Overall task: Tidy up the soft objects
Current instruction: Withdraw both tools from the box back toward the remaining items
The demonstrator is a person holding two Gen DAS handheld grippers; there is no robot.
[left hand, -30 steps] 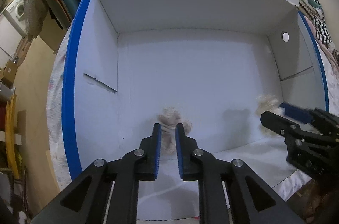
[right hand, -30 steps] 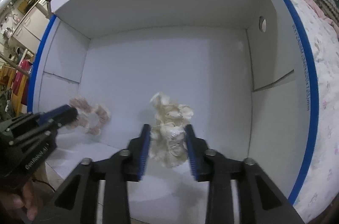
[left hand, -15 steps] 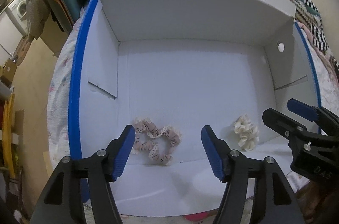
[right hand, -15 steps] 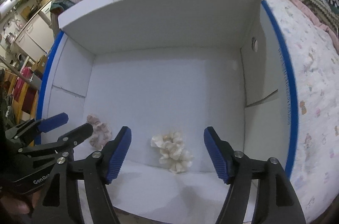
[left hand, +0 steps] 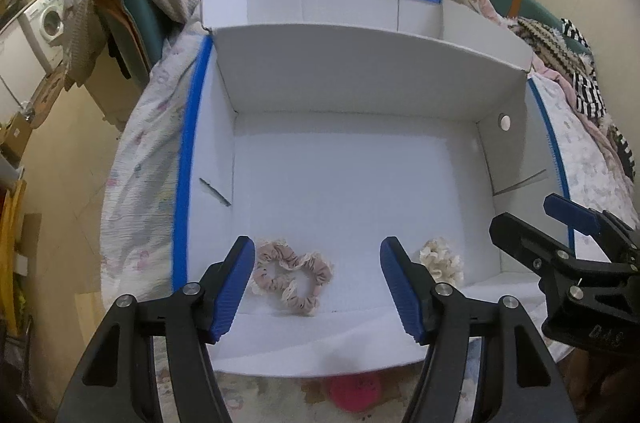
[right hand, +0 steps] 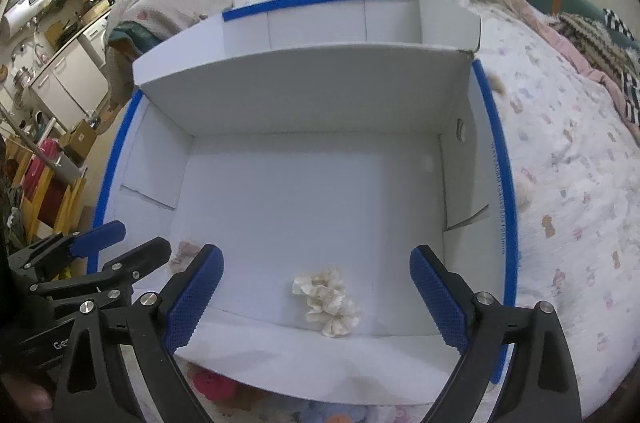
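**Both grippers wide open over the box, two scrunchies lying inside**

The left gripper (left hand: pixel 318 287) is hovering at the near edge of the white box (left hand: pixel 360 183), its blue-padded fingers (left hand: pixel 234 287) spread wide apart and holding nothing. Lying on the box floor just beyond them, nearer the left finger, is the pink scrunchie (left hand: pixel 292 275), a looped, ruffled band sitting flat and free of any pad.

Over on the right, the cream scrunchie (left hand: pixel 442 259) is resting on the same floor, close to the near wall and well apart from the pink one. The right gripper (left hand: pixel 560 223) is showing at the edge of this view, raised above the box's right side.

Switching to the right wrist view: the right gripper (right hand: pixel 316 287) is also gaping, fingers (right hand: pixel 438 297) far apart with nothing between the pads. The cream scrunchie (right hand: pixel 328 301) is lying bunched on the floor of the box (right hand: pixel 320 183) between the two fingers in the frame, touching neither. The pink scrunchie (right hand: pixel 184 251) is peeking out behind the left finger, mostly hidden. The left gripper (right hand: pixel 116 243) is sitting at the box's left rim, its fingers parted.

The box is standing on a bed (right hand: pixel 568 183) with a patterned cover, blue tape running along its rims. Something pink (left hand: pixel 354 389) is showing just below the near wall.
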